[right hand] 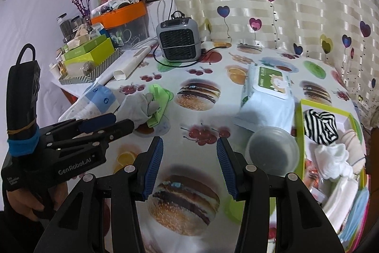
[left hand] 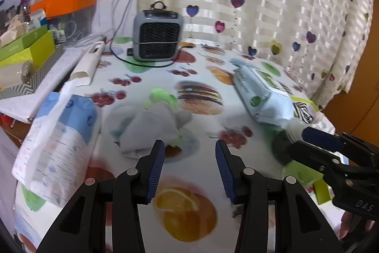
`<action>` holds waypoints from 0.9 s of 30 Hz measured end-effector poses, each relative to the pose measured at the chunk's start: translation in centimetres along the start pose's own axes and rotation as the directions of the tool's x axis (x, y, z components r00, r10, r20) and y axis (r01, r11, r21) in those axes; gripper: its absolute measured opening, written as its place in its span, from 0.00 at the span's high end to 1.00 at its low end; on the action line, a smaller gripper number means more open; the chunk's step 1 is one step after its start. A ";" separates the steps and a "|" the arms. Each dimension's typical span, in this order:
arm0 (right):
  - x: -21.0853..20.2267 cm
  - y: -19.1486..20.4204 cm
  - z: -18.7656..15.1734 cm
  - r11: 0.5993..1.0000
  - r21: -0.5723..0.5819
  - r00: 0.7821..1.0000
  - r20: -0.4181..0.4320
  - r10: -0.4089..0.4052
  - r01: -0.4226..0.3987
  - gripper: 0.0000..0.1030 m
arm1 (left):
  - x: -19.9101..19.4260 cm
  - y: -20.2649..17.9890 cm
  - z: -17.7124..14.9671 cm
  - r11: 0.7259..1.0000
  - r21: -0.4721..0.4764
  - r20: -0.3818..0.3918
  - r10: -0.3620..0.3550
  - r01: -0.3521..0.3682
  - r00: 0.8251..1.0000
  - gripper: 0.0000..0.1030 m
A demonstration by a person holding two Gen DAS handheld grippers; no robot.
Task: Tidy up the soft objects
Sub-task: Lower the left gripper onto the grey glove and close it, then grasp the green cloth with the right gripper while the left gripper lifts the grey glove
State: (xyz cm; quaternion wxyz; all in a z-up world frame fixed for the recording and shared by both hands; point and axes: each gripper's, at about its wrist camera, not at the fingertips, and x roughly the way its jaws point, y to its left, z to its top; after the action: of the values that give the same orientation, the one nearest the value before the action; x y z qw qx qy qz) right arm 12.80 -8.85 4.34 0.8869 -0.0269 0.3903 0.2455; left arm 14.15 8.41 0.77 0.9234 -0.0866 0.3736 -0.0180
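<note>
both grippers, left (left hand: 189, 167) and right (right hand: 189, 166), gape wide, empty; left should straddle the grey cloth (left hand: 151, 127) squarely before closing.

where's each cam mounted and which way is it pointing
Left wrist: sits on the left gripper, looking forward over its open fingers at the grey-and-green cloth; the right gripper enters from the right.
Right wrist: sits on the right gripper, facing the table's middle, with the green-rimmed box at right; the left gripper and the hand holding it show at left.
Shared: the grey heater, the wipes pack, the cloth and the curtain.
</note>
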 end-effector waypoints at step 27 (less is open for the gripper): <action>3.6 1.2 2.2 1.000 0.022 0.999 -0.030 0.016 -0.015 0.53 | 5.6 2.5 0.9 0.998 0.031 -0.058 0.056 -0.055 0.997 0.85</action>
State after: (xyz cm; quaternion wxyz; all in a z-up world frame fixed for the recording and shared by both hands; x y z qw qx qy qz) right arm 15.76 -5.75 3.50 0.8791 -0.0180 0.4067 0.2478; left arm 18.71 10.47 -2.84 0.9133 -0.0621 0.4025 -0.0003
